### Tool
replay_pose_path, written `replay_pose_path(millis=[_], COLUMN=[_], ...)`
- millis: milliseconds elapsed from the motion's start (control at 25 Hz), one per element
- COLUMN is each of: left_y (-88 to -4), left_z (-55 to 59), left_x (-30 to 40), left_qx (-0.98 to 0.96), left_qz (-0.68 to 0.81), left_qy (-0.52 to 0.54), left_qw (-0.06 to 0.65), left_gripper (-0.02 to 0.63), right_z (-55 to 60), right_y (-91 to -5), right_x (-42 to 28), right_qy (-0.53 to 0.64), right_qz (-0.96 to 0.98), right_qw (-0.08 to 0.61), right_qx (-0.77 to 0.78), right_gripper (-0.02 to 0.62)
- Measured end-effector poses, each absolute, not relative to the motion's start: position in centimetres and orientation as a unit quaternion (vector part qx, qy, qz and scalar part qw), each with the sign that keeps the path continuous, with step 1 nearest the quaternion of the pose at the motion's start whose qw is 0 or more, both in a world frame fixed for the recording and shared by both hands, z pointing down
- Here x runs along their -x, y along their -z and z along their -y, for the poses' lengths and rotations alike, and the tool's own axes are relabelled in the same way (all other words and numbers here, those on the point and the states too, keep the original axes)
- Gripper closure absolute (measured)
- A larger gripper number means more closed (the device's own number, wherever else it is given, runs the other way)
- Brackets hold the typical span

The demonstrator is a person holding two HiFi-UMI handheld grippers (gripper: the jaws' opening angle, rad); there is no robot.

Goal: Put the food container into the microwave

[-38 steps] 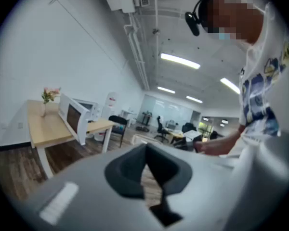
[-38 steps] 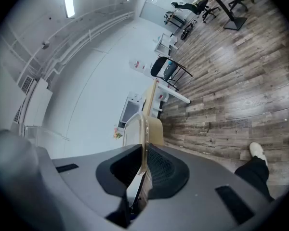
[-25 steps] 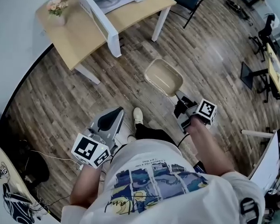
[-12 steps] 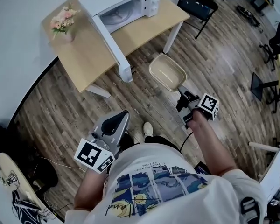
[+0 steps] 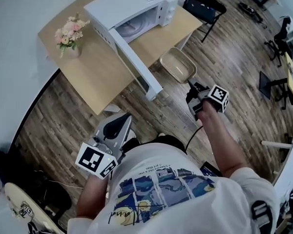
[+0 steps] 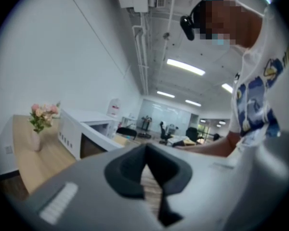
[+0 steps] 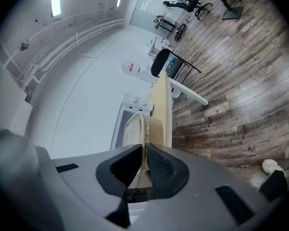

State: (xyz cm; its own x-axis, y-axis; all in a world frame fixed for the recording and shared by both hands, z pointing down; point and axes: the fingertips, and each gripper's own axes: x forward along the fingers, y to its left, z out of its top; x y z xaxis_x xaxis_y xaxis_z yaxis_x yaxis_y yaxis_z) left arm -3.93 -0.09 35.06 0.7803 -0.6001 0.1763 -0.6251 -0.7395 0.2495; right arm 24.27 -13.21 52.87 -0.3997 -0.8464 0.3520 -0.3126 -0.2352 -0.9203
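Note:
The food container (image 5: pixel 178 65), a shallow beige tub with a clear rim, hangs in the air at the edge of the wooden table (image 5: pixel 93 74). My right gripper (image 5: pixel 190 84) is shut on its near rim. In the right gripper view the rim (image 7: pixel 143 129) stands edge-on between the pads. The white microwave (image 5: pixel 132 6) sits on the table, its door (image 5: pixel 136 65) swung wide open toward me; the container is just right of that door. My left gripper (image 5: pixel 121 120) is held low by my body, shut and holding nothing. Its view shows the microwave (image 6: pixel 82 134) ahead.
A vase of pink flowers (image 5: pixel 71 33) stands on the table left of the microwave. A black chair (image 5: pixel 202 4) is beyond the table's right end. Wood-plank floor surrounds the table, with office chairs and desks (image 5: pixel 283 57) at the far right.
I have stepped closer to the table. The right gripper has carried the container up and forward to the table's edge beside the open door. The left gripper stays low and shut.

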Motion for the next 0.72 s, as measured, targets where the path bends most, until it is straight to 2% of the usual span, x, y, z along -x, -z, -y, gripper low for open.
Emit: replay_pose_path(millis=[320, 720], left_y=[-35.2, -33.9], left_z=[4.0, 9.9], left_x=[9.7, 9.5], left_qx=[-0.936, -0.921], left_qz=[0.316, 0.362], left_qy=[-0.047, -0.039], left_qw=[0.145, 0.138], left_gripper=[0.597, 0.597], right_z=[19.5, 30.3], right_y=[-54.6, -54.5], right_x=[-20.3, -16.6], right_qy=[0.602, 0.613], right_qz=[-0.562, -0.590], right_qw=[0.219, 0.191], right_qx=[0.524, 0.490], right_gripper=[0.557, 0.557])
